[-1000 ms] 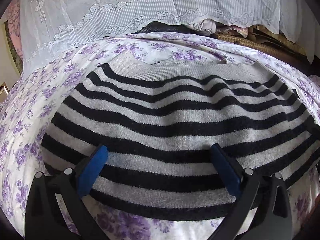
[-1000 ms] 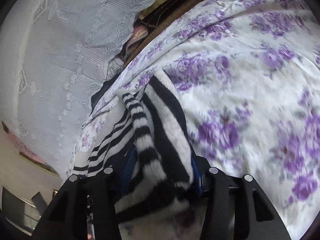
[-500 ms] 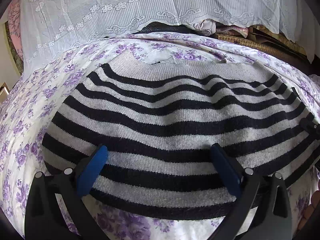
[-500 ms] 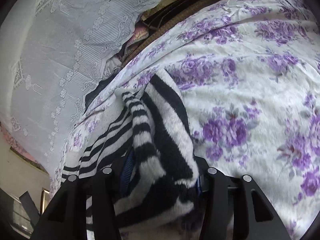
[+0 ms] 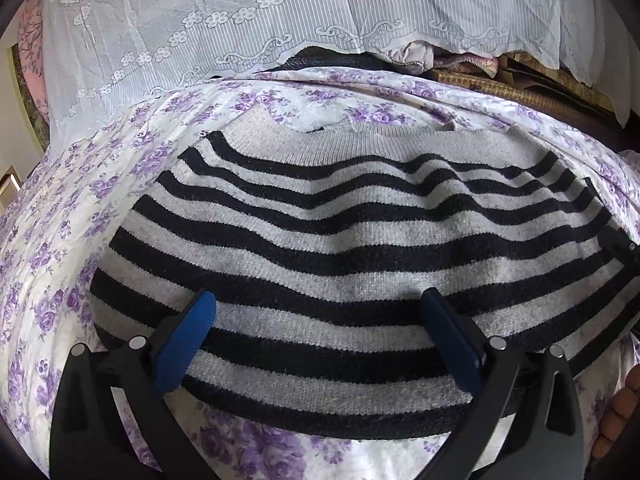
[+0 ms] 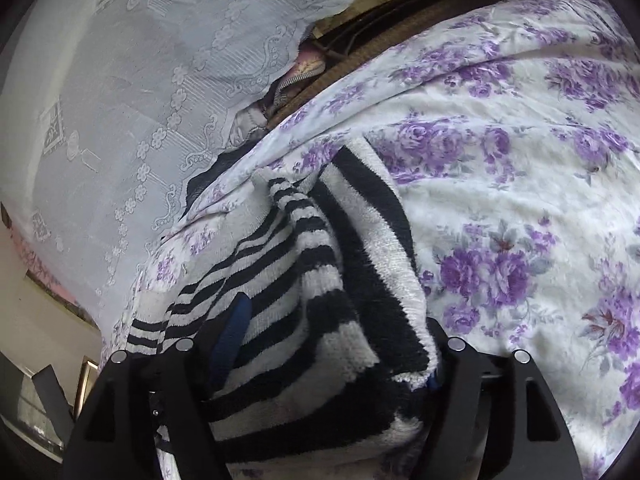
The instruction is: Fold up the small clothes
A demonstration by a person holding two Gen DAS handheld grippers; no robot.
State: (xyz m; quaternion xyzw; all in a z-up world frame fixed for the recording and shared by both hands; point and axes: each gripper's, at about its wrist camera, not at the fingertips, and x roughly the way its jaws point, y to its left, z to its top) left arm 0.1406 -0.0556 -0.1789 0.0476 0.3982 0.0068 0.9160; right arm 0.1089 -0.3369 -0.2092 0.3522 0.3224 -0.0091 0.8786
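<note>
A grey sweater with black stripes (image 5: pixel 340 236) lies flat on a white bedspread with purple flowers (image 5: pixel 60 248). My left gripper (image 5: pixel 316 316) hovers open over its near hem, blue pads apart and empty. My right gripper (image 6: pixel 332 344) has its fingers on either side of a bunched fold of the same sweater (image 6: pixel 320 300), which fills the gap between the pads; its black tip shows at the sweater's right edge in the left wrist view (image 5: pixel 618 240).
A white lace curtain (image 5: pixel 280 20) hangs behind the bed, with piled fabrics and a woven mat (image 5: pixel 500 84) under its edge. The floral bedspread (image 6: pixel 520 200) spreads to the right of the sweater.
The right gripper has tilted slightly with the bunched sweater edge still in it. The left gripper and the flat sweater have barely moved.
</note>
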